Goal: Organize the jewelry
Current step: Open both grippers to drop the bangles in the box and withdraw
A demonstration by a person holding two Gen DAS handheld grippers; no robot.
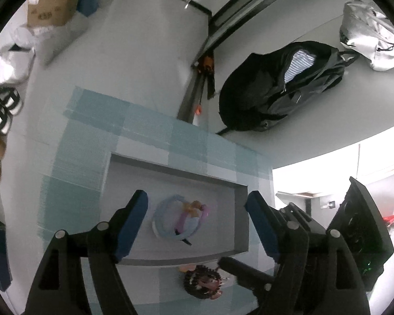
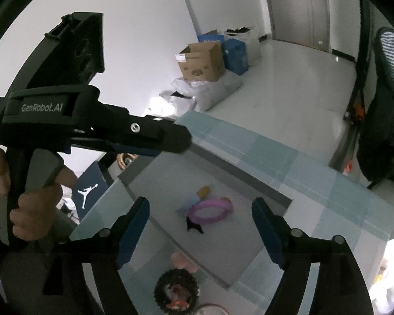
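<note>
We have part of the sorting done, judging by what already lies in the grey tray (image 1: 134,162): a pale blue bangle (image 1: 168,219) and a pink bangle (image 2: 212,209) rest together on its floor with a small orange charm (image 1: 193,206) and a black piece we cannot identify.

Our left gripper (image 1: 197,223) hangs over that pile with its jaws spread wide and nothing between the pads; the bangles sit straight ahead of it, framed by the two blue fingers. Our right gripper (image 2: 201,225) is likewise open and empty, with the same pile just beyond its fingertips.

What remains, as far as we can see, is the dark beaded bracelet (image 2: 176,292). It lies outside the tray on the checked blue cloth (image 2: 315,173), close under the right gripper, near a pinkish item too blurred to name. We judge that bracelet goes in next.
</note>
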